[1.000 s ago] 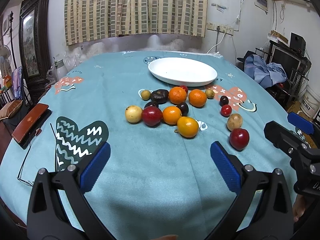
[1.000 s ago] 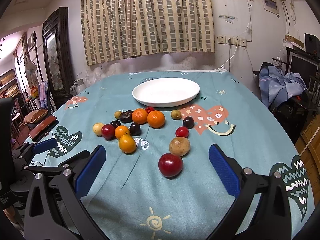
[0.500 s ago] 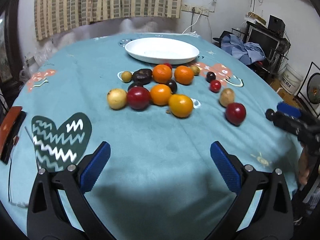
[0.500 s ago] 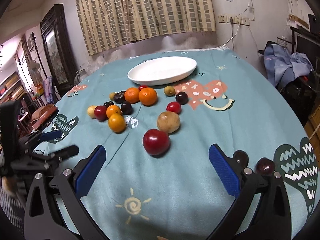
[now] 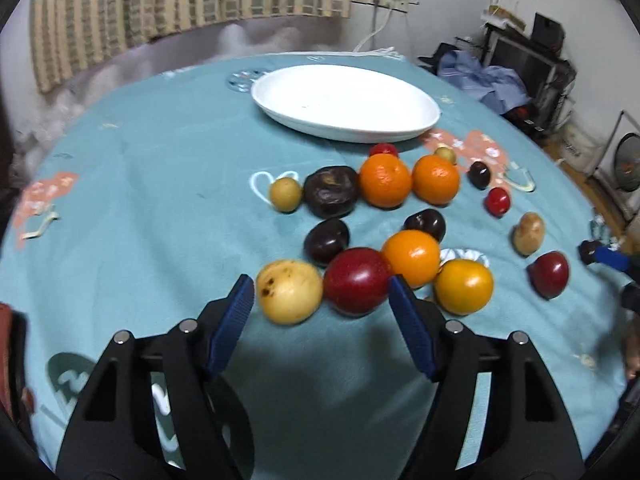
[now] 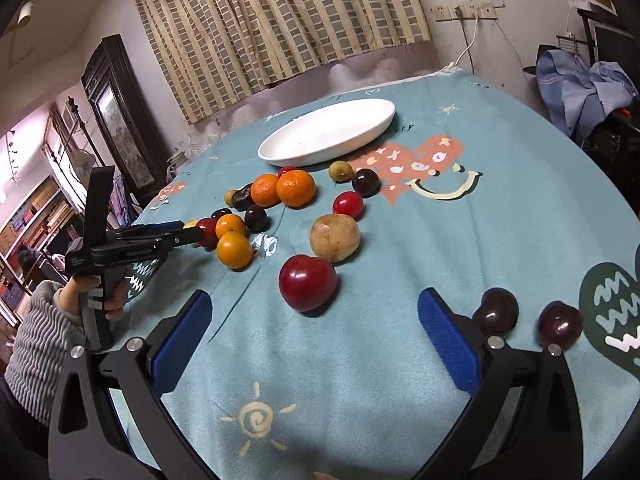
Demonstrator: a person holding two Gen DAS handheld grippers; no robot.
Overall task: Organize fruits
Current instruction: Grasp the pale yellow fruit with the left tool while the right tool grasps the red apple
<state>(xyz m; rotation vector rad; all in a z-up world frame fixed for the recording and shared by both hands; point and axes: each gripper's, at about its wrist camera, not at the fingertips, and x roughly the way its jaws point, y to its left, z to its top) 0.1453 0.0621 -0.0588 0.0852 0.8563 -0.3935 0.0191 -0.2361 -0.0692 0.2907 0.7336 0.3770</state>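
Several fruits lie on the teal tablecloth in front of an empty white oval plate [image 5: 346, 102], also in the right wrist view [image 6: 328, 134]. My left gripper [image 5: 322, 306] is open, its blue pads on either side of a yellow fruit [image 5: 289, 291] and a dark red fruit [image 5: 356, 280], not closed on them. Oranges [image 5: 385, 180] and dark plums [image 5: 326, 239] lie behind. My right gripper [image 6: 314, 330] is open and empty, just short of a red fruit [image 6: 307, 282] with a tan fruit [image 6: 335, 237] behind it. The left gripper also shows from the side in the right wrist view [image 6: 176, 234].
Two dark plums [image 6: 495, 312] lie beside the right gripper's right finger. A small red fruit [image 6: 348, 205] and a dark one [image 6: 366, 182] sit toward the plate. Clothes and furniture stand off the table's right side [image 5: 500, 80]. A framed picture [image 6: 116, 120] stands at the left.
My left gripper moved forward and lower to the front fruits and its jaws narrowed around the yellow and red ones. My right gripper moved closer to the red fruit; two dark plums came into view.
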